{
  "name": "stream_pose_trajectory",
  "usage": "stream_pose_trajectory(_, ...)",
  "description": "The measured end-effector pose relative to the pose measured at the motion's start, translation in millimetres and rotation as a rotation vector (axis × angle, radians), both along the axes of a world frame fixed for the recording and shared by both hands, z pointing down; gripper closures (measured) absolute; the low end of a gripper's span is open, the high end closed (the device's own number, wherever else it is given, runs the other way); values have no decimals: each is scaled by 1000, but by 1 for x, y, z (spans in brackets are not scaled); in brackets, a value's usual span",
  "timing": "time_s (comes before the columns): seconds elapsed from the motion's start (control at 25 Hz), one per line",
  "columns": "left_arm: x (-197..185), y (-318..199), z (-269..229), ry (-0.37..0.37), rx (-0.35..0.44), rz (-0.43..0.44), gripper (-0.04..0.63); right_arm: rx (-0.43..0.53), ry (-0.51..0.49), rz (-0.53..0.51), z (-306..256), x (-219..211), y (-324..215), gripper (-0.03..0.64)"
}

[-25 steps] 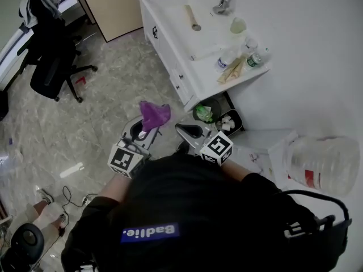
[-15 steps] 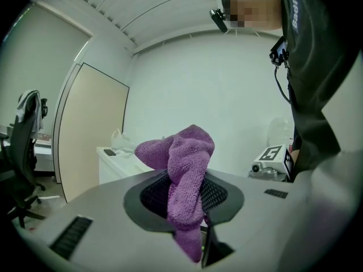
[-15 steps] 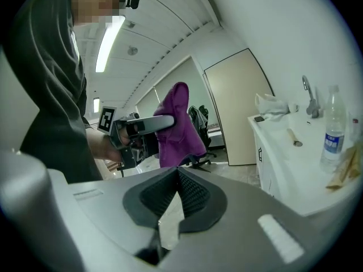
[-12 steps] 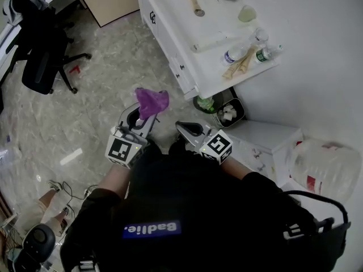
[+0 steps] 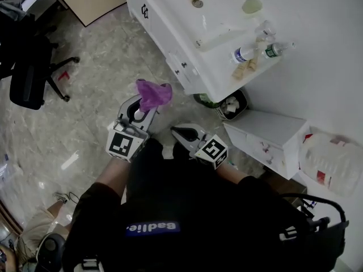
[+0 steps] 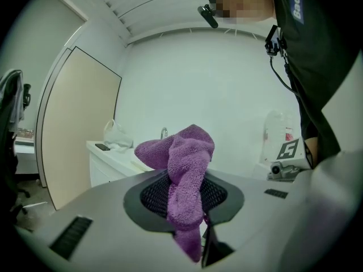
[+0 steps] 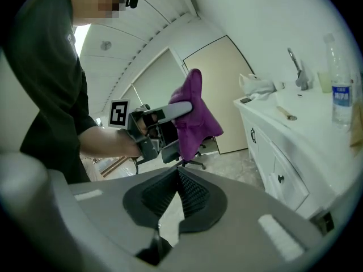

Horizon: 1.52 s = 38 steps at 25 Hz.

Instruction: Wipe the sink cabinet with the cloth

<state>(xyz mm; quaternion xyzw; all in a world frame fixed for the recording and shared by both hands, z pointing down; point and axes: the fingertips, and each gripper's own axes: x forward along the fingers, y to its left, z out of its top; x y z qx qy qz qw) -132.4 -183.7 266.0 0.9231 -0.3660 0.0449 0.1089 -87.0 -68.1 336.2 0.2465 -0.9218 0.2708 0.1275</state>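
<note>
Left gripper (image 5: 146, 107) is clamped on the purple cloth (image 5: 153, 93), and a bunch of it stands up out of the jaws. It's held over the floor (image 5: 85, 95), well apart from the white sink cabinet (image 5: 168, 38). Right gripper (image 5: 177, 131) sits alongside, jaws pressed together on nothing. My read: this is the approach, no wiping yet. Next, the cloth needs carrying forward to the cabinet and pressing flat against it before any stroke.

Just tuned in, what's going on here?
A person stands by the white sink cabinet with a claw in each hand. The left claw is shut on the purple cloth, holding it in the air short of the cabinet. The right claw is shut with nothing in it. No wiping yet.
</note>
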Motion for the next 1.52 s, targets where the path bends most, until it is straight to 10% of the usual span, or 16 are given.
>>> stream_pose_trajectory(0.92, -11, -126, 267, -20, -14, -213, 495, -189, 38, -86, 284, -16, -16, 615)
stream_pose_trajectory(1.52, 3, -169, 403, -24, 64, -200, 495, 125, -51, 58, 379, 9, -115, 615)
